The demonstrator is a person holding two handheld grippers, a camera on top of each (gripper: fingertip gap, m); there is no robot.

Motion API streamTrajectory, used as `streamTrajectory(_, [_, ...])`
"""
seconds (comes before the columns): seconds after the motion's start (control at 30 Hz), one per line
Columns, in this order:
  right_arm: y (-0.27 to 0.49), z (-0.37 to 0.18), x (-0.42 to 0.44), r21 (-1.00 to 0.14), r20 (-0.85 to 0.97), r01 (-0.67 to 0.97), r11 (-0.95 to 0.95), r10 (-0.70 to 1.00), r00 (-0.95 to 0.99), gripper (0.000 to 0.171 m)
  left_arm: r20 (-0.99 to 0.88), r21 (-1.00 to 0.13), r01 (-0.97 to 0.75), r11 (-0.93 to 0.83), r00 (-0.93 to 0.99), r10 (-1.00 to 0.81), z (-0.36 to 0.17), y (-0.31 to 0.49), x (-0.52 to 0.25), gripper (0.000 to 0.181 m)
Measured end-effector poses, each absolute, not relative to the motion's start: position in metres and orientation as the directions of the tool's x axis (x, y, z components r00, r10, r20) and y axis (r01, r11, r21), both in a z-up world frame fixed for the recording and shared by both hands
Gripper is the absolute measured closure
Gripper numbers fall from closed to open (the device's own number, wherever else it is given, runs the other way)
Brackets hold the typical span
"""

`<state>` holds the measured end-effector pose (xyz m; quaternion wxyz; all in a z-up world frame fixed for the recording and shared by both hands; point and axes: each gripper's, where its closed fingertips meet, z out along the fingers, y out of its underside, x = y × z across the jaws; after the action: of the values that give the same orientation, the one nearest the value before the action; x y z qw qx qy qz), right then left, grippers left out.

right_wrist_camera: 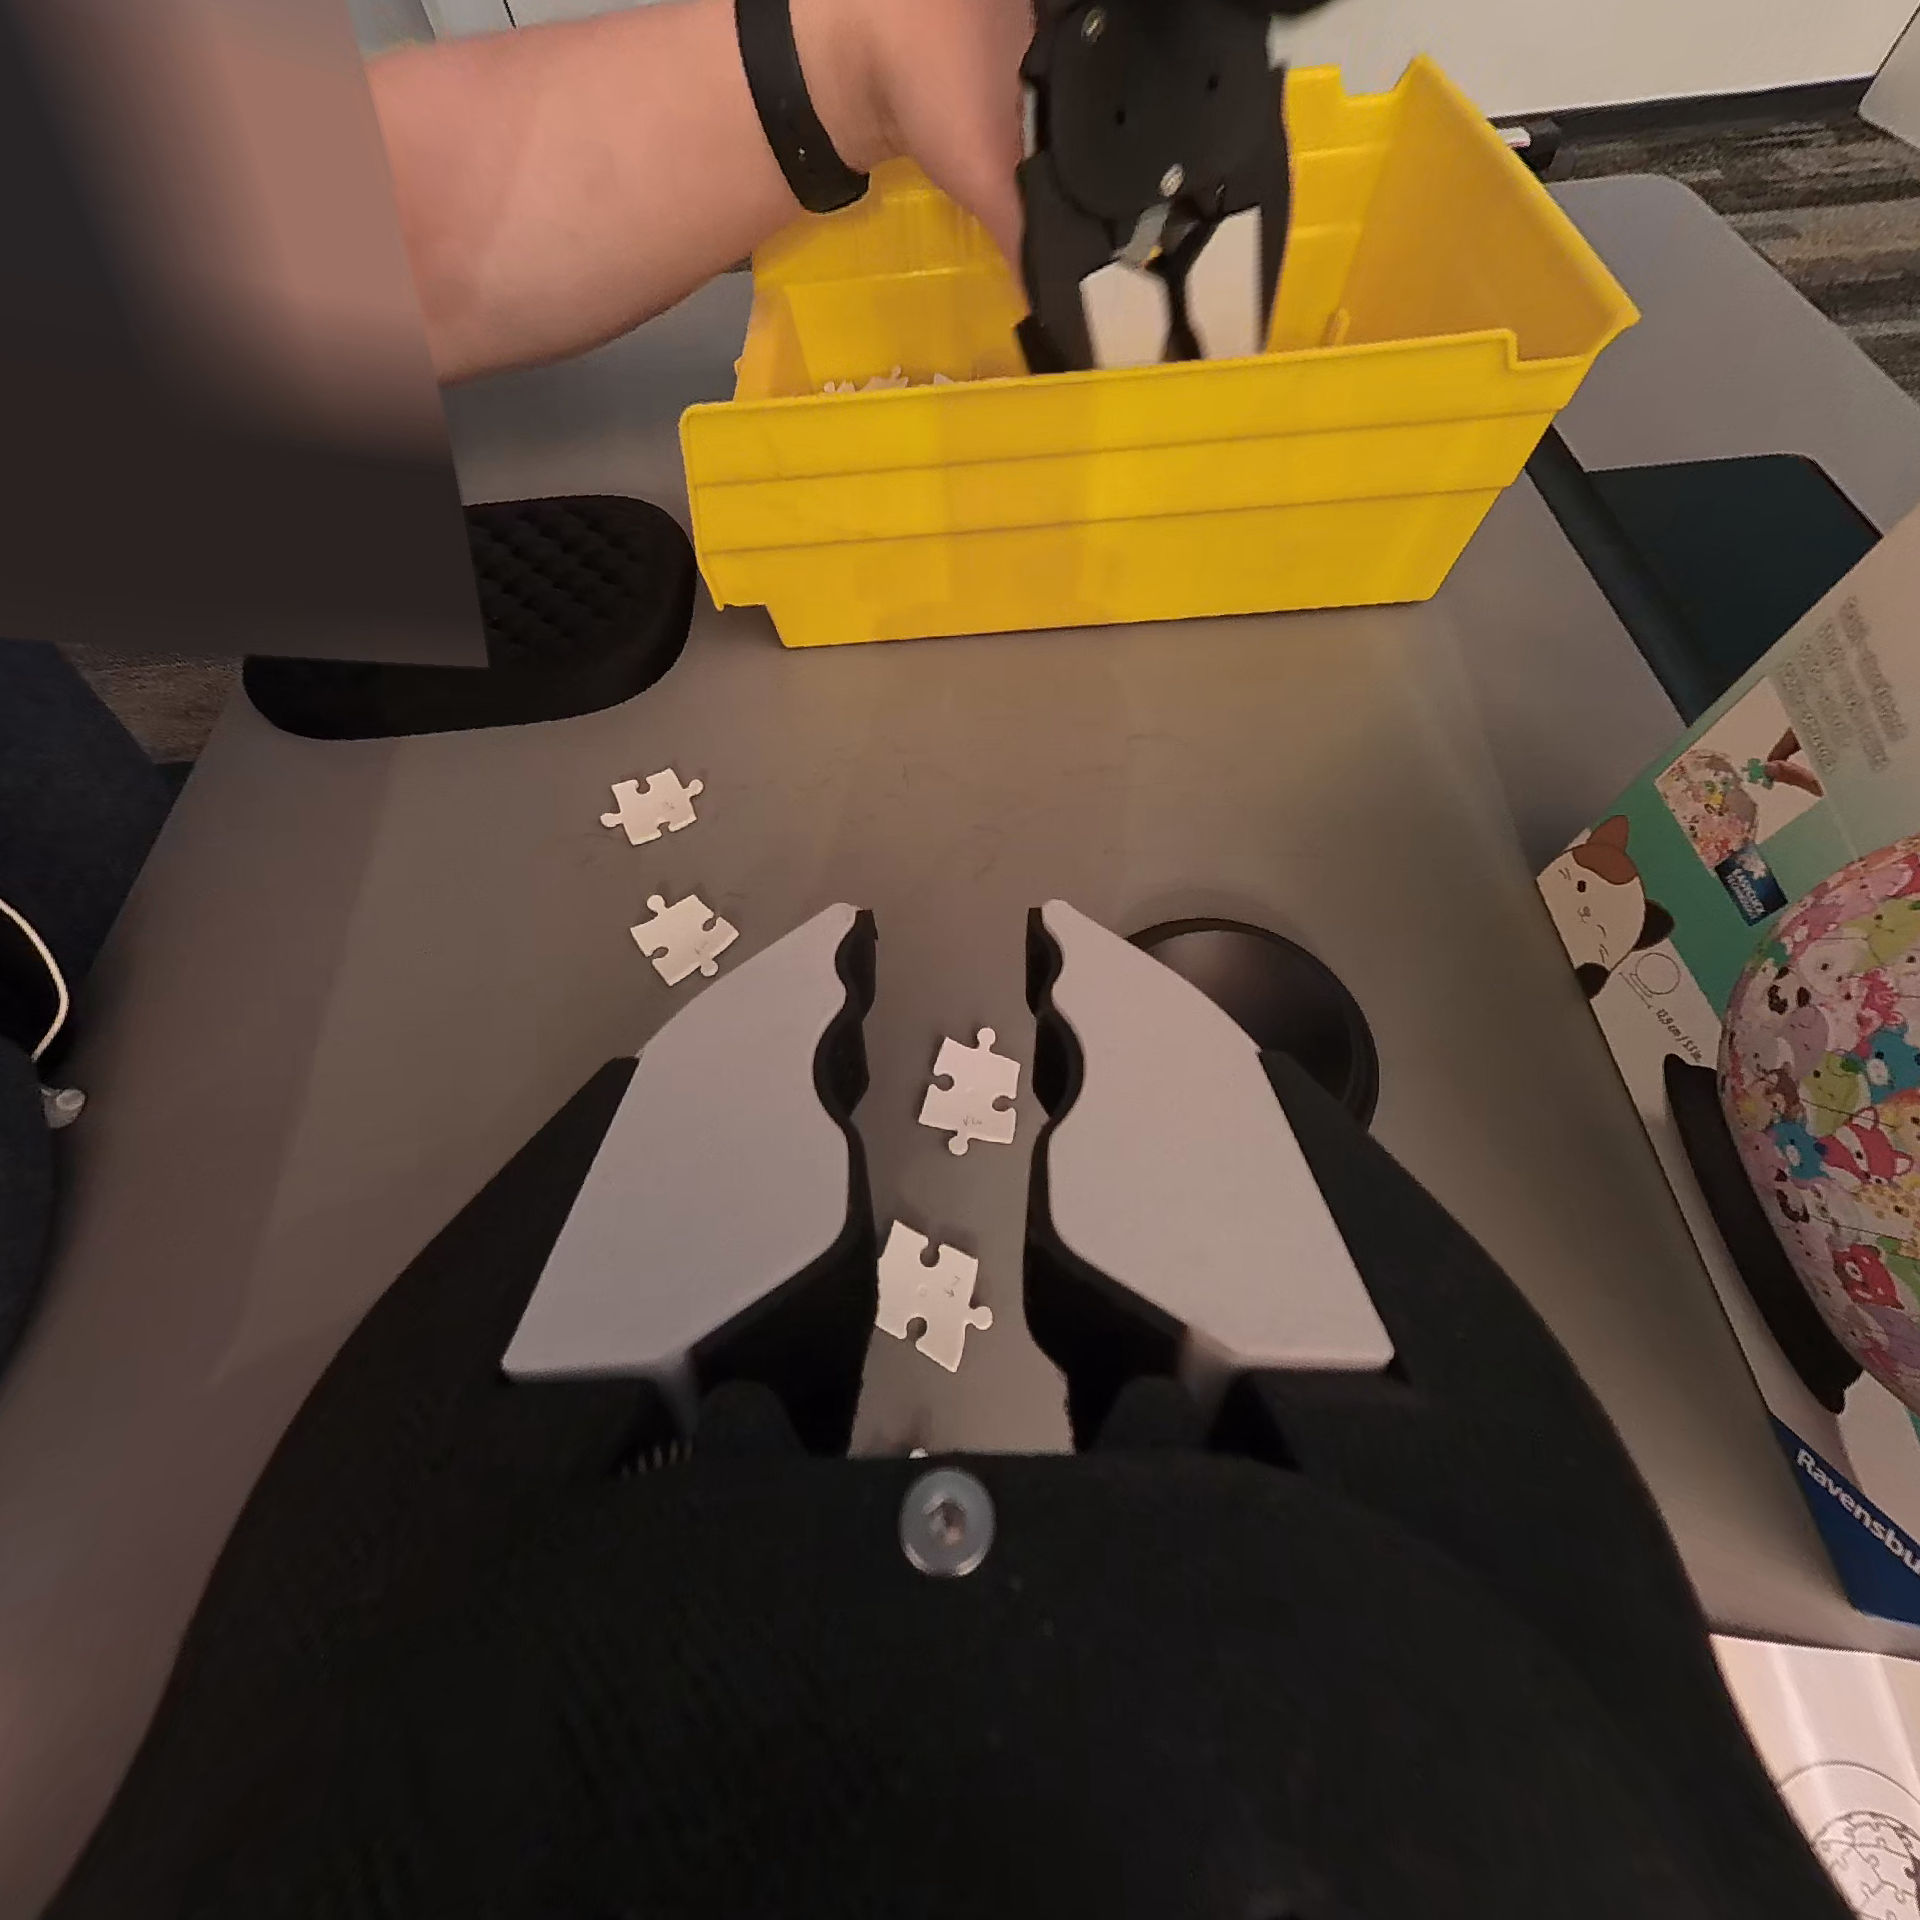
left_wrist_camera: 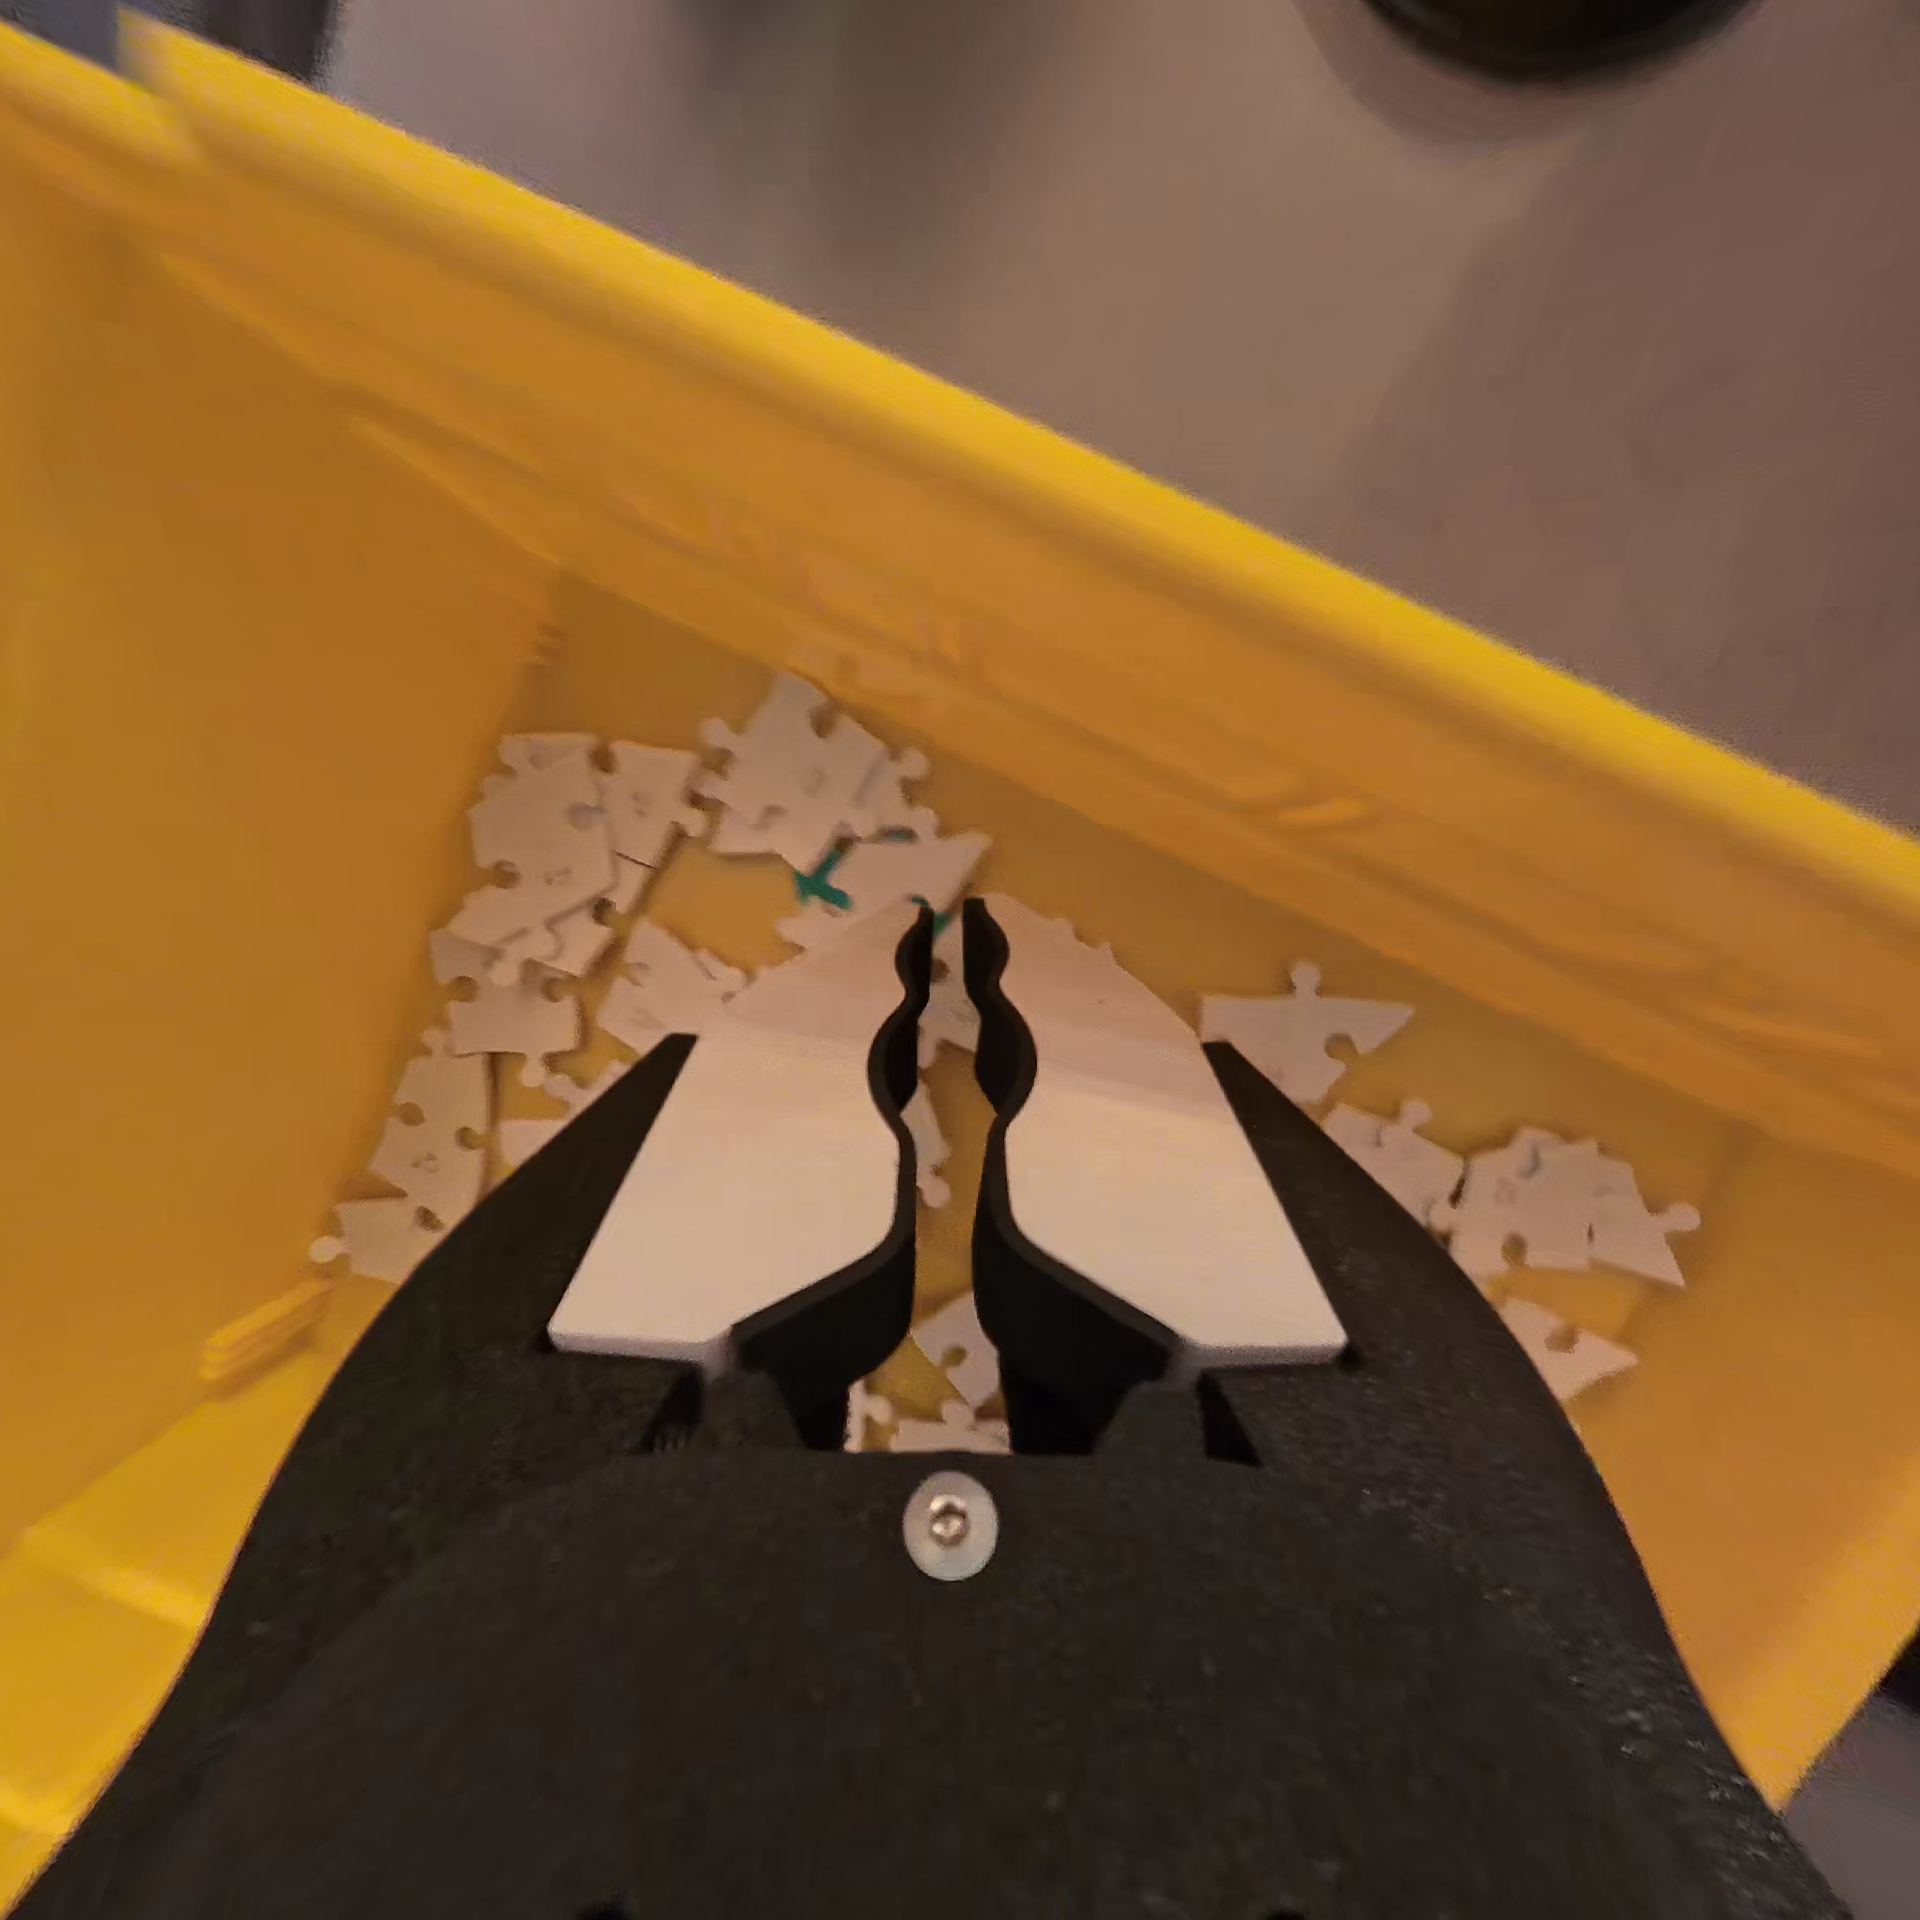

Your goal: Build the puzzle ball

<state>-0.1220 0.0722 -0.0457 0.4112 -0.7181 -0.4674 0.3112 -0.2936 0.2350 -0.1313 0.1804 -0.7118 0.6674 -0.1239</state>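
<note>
Pieces (left_wrist_camera: 582, 894) lie heaped face-down in the yellow bin (left_wrist_camera: 1039, 540); the left gripper (left_wrist_camera: 945, 914), fingers nearly closed on nothing, should pinch one loose edge piece, not the overlapping cluster. Only the right wrist view shows four pieces (right_wrist_camera: 971, 1091) on the grey table (right_wrist_camera: 1039, 748) and the right gripper (right_wrist_camera: 951, 925) spread, empty, at frame centre.

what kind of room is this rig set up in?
Probably an office or lab workspace, not a home: a grey table with a yellow parts bin of puzzle pieces, patterned carpet beyond it, and what looks like a chair armrest alongside.
</note>
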Motion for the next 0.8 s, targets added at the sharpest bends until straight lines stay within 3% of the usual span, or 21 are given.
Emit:
streamTrajectory(0.1, [0.072,-0.047,-0.122,-0.878,-0.064,0.422,-0.228,0.928,0.368,0.142,-0.113,-0.508,-0.858,-0.081,0.160,-0.981,-0.120,0.260,-0.283,0.173])
streamTrajectory(0.3, [0.071,-0.045,-0.120,-0.879,-0.057,0.423,-0.221,0.929,0.366,0.142,-0.028,-0.411,-0.900,-0.148,0.175,-0.984,-0.140,0.258,-0.293,0.181])
streamTrajectory(0.8, [0.070,-0.046,-0.121,-0.876,-0.061,0.428,-0.222,0.931,0.359,0.142,-0.046,-0.390,-0.919,-0.056,0.080,-0.996,-0.140,0.219,-0.303,0.181])
